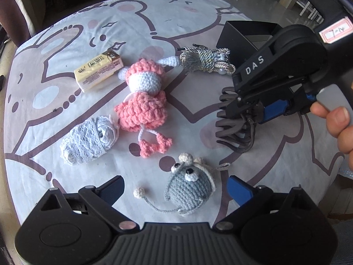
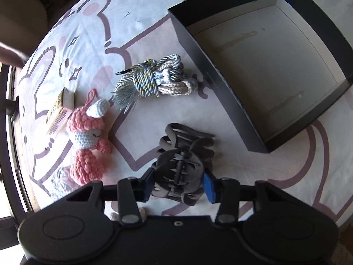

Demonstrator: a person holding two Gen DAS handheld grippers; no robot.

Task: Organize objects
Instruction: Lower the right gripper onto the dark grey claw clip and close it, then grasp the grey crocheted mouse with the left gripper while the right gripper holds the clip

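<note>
Hair claw [image 2: 183,165] sits clamped in the downward-pointing right gripper [image 2: 179,182]; left gripper [image 1: 176,190] hovers wide open, empty.

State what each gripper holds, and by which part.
Right gripper: pads clamp the dark hair claw at its hinged handle end. Left gripper: open, nothing held.

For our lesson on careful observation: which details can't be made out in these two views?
- Hair claw: lower teeth hidden behind the right gripper, right wrist view.
- Black box: mostly hidden behind the right gripper, left wrist view.
- Yellow packet: print too small to read.
</note>
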